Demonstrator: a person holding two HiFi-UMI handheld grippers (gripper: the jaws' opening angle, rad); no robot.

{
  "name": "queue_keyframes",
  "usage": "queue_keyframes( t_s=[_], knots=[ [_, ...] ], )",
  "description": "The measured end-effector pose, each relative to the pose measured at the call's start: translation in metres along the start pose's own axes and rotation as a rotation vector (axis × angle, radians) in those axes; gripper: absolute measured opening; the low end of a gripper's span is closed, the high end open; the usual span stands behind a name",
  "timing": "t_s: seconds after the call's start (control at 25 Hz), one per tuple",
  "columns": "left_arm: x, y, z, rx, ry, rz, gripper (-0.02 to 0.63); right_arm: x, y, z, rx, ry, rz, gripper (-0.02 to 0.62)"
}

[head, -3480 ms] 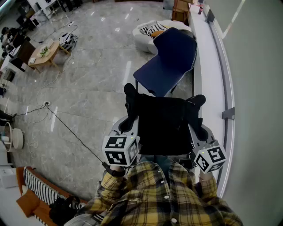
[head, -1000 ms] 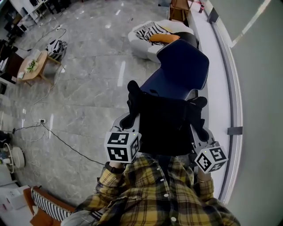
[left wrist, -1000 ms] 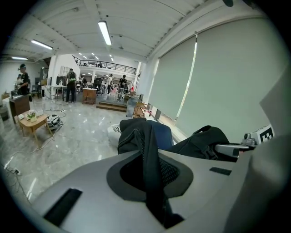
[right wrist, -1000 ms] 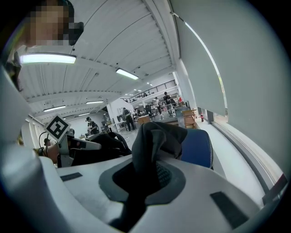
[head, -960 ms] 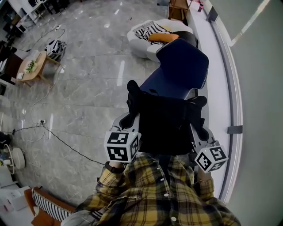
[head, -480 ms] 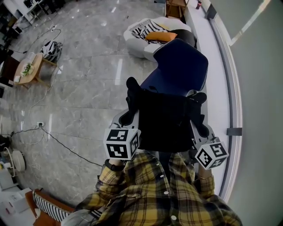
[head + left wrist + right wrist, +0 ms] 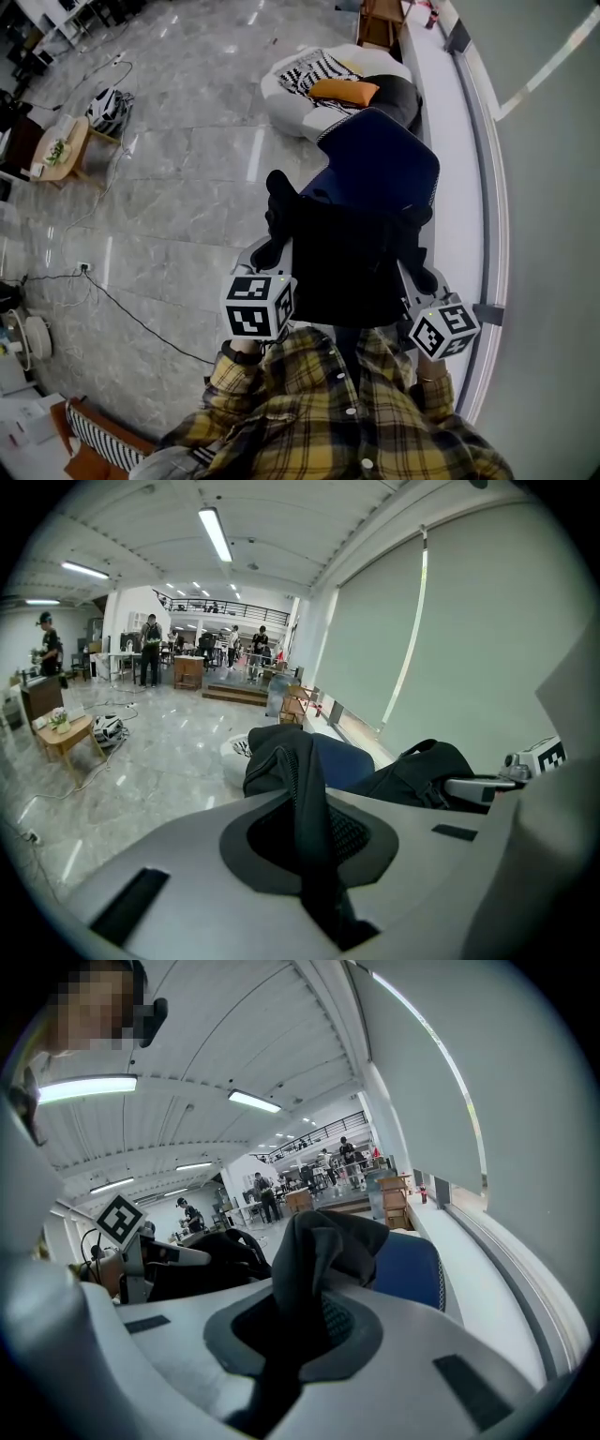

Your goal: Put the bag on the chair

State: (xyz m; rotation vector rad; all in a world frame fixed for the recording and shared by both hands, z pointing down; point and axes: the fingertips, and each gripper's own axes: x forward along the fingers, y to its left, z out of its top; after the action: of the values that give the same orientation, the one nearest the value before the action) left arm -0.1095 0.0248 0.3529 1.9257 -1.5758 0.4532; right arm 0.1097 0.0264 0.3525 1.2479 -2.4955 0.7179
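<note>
Head view: black bag (image 7: pixel 349 258) hangs stretched between my two tools, in front of my plaid shirt, its far edge overlapping the front of the blue chair (image 7: pixel 384 164). I cannot tell from here whether it touches the seat. Left tool (image 7: pixel 272 239) grips the bag's left upper corner and right tool (image 7: pixel 419 258) the right one. Only this view shows the grey marble floor (image 7: pixel 187 187), the white lounge seat with an orange cushion (image 7: pixel 345 91) beyond the chair, and a cable (image 7: pixel 141 319). Left gripper view: jaws closed narrow on a fold of black fabric (image 7: pixel 302 789), with the chair's blue back (image 7: pixel 342 761) just behind. This view adds distant people and the right tool's marker cube (image 7: pixel 542 757). Right gripper view: jaws pinched on a bunched fold (image 7: pixel 319 1251), chair (image 7: pixel 408 1269) beyond, and my left tool's marker cube (image 7: pixel 122 1220) visible.
</note>
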Motion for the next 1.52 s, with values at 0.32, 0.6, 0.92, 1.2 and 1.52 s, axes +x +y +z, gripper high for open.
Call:
queue_keyframes(
  t_s=[0.32,0.6,0.92,1.2,1.52],
  knots=[
    [0.062,-0.023,0.050,-0.003,0.000,0.044,0.035,0.036,-0.064,0.044,-0.003,0.020,0.059,0.034],
    [0.094,-0.032,0.067,-0.021,0.018,0.086,0.035,0.057,-0.097,0.064,-0.021,0.059,0.118,0.034],
    [0.110,-0.028,0.069,-0.005,0.052,0.082,0.035,0.072,-0.107,0.063,-0.004,0.075,0.103,0.034],
    [0.114,-0.025,0.082,0.039,0.049,0.048,0.035,0.072,-0.099,0.064,0.024,0.060,0.048,0.034],
    [0.121,-0.017,0.086,0.042,0.060,0.017,0.035,0.074,-0.090,0.064,0.029,0.074,0.006,0.034]
  ],
)
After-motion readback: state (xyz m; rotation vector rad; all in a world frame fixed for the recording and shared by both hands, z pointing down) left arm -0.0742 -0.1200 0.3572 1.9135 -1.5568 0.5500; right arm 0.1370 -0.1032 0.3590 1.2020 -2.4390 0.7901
